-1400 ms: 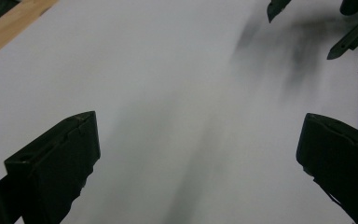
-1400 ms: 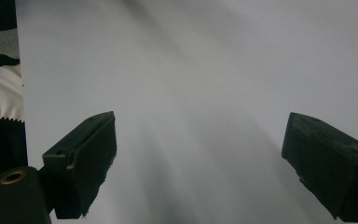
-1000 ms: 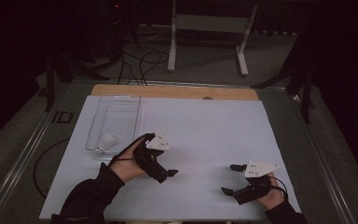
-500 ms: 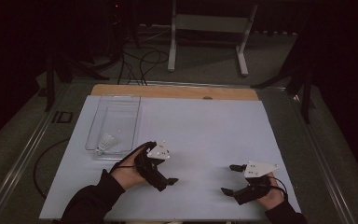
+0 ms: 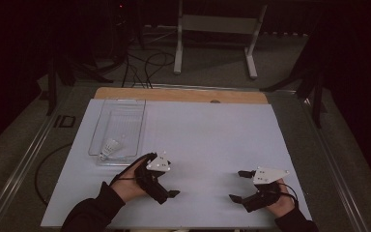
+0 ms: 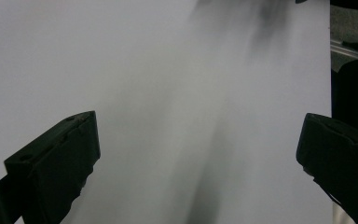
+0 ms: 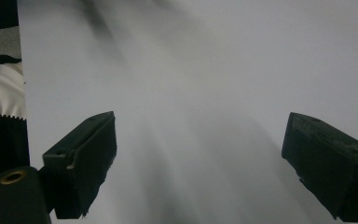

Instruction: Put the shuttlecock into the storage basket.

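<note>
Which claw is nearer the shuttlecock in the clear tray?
Left. The left claw sits just beyond the near end of the clear tray, close to the shuttlecock; the right claw is far across the white table.

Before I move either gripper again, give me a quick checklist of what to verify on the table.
1. Left gripper open and holding nothing: ok.
2. Right gripper open and holding nothing: ok.
3. White feathered shuttlecock lying inside the clear plastic rectangular tray, at its near end: ok.
4. Tray flat on the white table sheet, at its far left: ok.
5. Bare sheet between the two grippers: ok.
6. Shuttlecock undamaged: cannot tell, too small.
</note>
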The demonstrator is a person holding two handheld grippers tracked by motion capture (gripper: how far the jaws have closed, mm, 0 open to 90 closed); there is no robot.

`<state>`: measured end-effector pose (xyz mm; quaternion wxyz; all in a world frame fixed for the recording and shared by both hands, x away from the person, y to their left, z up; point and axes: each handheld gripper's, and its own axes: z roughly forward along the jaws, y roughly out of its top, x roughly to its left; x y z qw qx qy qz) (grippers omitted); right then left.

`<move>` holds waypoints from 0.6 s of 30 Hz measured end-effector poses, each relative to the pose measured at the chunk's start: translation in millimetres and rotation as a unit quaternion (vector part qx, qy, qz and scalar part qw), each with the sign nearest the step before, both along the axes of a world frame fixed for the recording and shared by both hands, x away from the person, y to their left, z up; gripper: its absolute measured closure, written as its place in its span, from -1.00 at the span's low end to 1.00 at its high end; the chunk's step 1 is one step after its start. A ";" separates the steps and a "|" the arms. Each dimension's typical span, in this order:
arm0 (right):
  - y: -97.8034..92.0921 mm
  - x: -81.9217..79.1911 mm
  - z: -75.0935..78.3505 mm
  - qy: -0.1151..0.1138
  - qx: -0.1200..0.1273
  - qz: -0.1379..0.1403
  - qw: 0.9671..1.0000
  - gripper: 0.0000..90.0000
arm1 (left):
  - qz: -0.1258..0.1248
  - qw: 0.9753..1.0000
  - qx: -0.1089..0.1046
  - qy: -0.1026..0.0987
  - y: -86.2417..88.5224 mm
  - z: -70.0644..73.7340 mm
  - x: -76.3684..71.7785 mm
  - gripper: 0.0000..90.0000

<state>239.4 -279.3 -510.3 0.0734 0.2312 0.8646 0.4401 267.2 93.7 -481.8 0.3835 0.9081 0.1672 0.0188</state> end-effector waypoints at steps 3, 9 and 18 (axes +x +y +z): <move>0.6 -0.1 -0.4 0.001 0.000 -0.001 1.000 -0.77 | -0.001 1.000 0.004 0.001 3.1 -4.4 -1.9 -1.00; 0.5 -0.3 0.1 0.000 0.000 0.000 1.000 -0.77 | 0.004 1.000 0.003 0.002 10.1 -11.2 -5.5 -1.00; 0.9 -0.5 -0.5 0.002 -0.002 0.000 1.000 -0.77 | 0.019 1.000 -0.002 0.002 23.7 -15.0 -10.8 -1.00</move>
